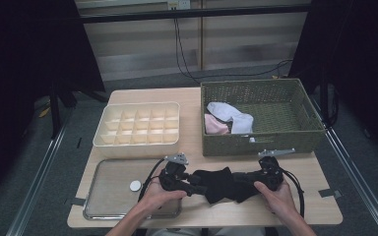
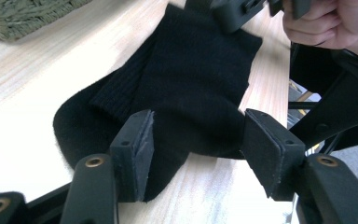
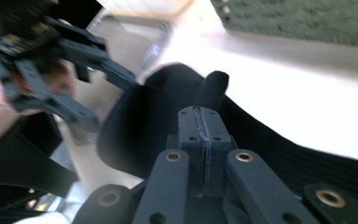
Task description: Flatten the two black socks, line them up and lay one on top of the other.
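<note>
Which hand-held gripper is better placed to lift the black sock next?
The right hand-held gripper: its jaws are shut on the black sock. The left hand-held gripper is open, not gripping.

No text, label, brand or number can be read anywhere.

The sock (image 1: 221, 183) lies on the table (image 1: 325, 206) near its front edge, between the left gripper (image 1: 193, 186) and the right gripper (image 1: 250, 181). The tray (image 1: 109, 191) sits at the front left corner, a small disc (image 1: 135, 185) on it. Behind the tray stands the divided box (image 1: 138, 123); right of that, at the back right, the basket (image 1: 261, 142) with socks (image 1: 226, 118) in it
</note>
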Motion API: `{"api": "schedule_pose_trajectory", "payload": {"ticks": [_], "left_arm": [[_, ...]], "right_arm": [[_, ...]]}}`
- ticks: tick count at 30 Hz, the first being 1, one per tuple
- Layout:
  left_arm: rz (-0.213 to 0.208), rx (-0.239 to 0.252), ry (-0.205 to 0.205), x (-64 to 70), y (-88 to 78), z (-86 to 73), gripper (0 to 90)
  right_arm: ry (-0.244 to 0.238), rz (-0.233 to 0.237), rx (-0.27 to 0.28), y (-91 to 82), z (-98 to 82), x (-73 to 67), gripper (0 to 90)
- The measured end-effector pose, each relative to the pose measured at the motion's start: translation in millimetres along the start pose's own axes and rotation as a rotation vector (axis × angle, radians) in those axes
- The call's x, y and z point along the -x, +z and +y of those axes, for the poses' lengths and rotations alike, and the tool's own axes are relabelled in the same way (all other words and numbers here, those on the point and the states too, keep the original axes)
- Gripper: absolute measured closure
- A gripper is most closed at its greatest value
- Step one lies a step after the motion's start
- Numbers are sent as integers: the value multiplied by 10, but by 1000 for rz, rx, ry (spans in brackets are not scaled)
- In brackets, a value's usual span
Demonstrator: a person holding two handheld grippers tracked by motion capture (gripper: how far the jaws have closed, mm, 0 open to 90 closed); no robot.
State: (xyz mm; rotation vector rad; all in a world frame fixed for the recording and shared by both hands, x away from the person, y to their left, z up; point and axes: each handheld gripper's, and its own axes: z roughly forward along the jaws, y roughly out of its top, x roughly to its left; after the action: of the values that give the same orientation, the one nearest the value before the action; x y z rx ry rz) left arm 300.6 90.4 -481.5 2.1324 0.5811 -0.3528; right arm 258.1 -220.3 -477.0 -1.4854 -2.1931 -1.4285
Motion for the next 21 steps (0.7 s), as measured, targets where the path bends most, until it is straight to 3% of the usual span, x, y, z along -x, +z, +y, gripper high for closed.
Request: {"api": "schedule_pose_trajectory", "payload": {"ticks": [6,13,15,17,21], "left_arm": [[-19,-10,-23,9,51,12,425],[-24,26,-34,24,-72,2,391],[-15,11,-37,-5,-58,-8,399],[28,-17,-39,-32,-27,-28,417],[11,-49,-52,-47,14,-62,461]], "right_arm": [[-14,-5,15,-15,14,-33,889],[-6,-6,9,9,3,-15,889],[-7,-5,8,13,2,-18,889],[-11,-5,7,15,0,-19,888],[-7,-11,6,18,-7,-9,888]]}}
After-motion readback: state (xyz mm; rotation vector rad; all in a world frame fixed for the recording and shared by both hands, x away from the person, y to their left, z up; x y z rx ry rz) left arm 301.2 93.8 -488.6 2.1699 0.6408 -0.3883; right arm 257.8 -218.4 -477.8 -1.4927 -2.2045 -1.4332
